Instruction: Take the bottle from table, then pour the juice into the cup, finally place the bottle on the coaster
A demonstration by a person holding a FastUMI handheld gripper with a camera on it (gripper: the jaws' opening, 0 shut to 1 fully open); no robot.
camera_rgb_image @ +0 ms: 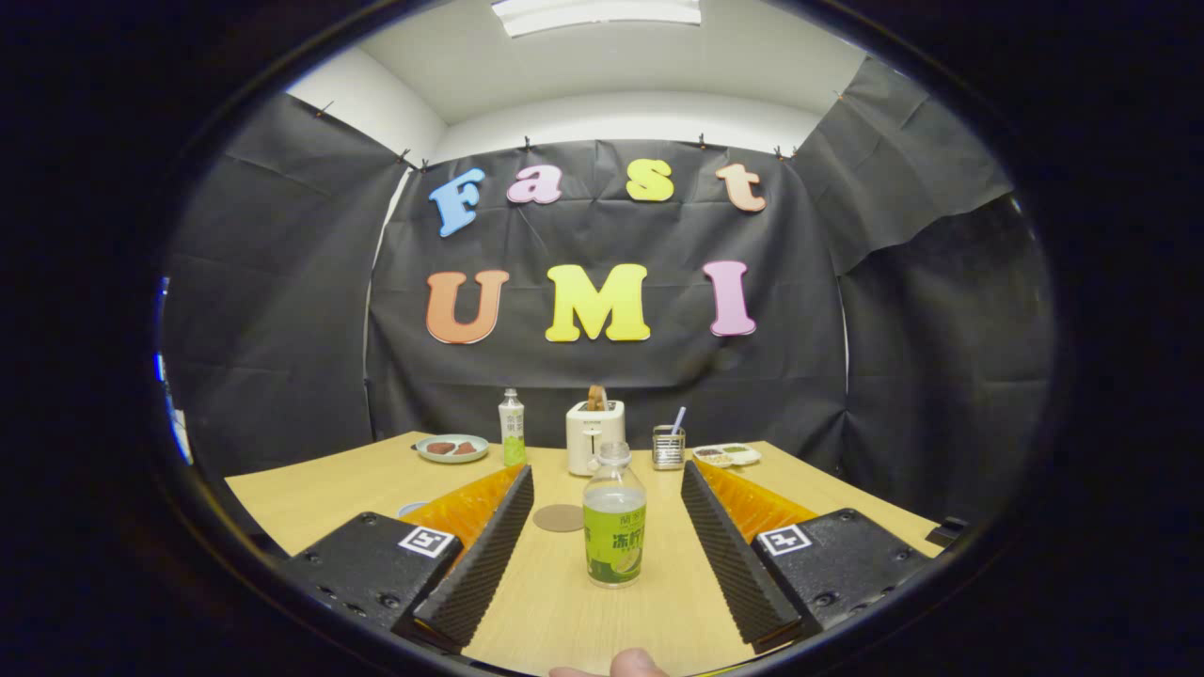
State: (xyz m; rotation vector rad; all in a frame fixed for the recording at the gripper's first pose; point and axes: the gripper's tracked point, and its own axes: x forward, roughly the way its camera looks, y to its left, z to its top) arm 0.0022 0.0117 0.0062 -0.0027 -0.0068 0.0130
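Fingers (489, 536) of our gripper (607, 475) are standing wide apart, gripping nothing, with the bottle (613, 517) upright between them, coaster (559, 518) just beside.

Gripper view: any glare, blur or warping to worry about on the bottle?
Gripper view: bottle sharp between the open fingers of the hand-held gripper, faint highlights only; fisheye bows the table edge; ceiling light is blown out; far toaster small but legible.
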